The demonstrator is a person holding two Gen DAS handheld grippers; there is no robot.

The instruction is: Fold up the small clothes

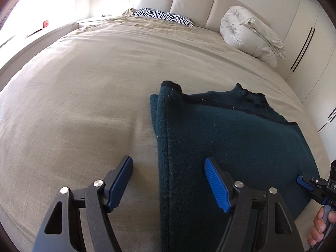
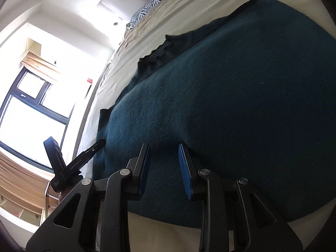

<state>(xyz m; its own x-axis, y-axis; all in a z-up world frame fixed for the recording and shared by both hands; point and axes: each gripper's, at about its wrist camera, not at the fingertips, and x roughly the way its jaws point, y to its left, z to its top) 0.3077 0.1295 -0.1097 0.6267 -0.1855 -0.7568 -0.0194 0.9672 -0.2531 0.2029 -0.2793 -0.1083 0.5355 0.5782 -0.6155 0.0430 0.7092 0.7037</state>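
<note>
A dark teal knit sweater (image 1: pixel 231 138) lies flat on the beige bed sheet (image 1: pixel 84 96), its left side folded over into a thick straight edge. My left gripper (image 1: pixel 168 159) hovers open and wide over that left edge, one finger above the sheet and the other above the sweater. In the right wrist view the sweater (image 2: pixel 231 96) fills most of the frame. My right gripper (image 2: pixel 162 147) sits low over the sweater's near hem with a narrow gap between its blue pads and nothing pinched. It also shows at the left wrist view's right edge, as right gripper (image 1: pixel 304 181), held by a hand.
A zebra-print pillow (image 1: pixel 163 15) and a rolled cream duvet (image 1: pixel 250 33) lie against the padded headboard (image 1: pixel 195 4). Wardrobe doors (image 1: pixel 304 48) stand along the right side of the bed. A bright window (image 2: pixel 31 115) is on the left side.
</note>
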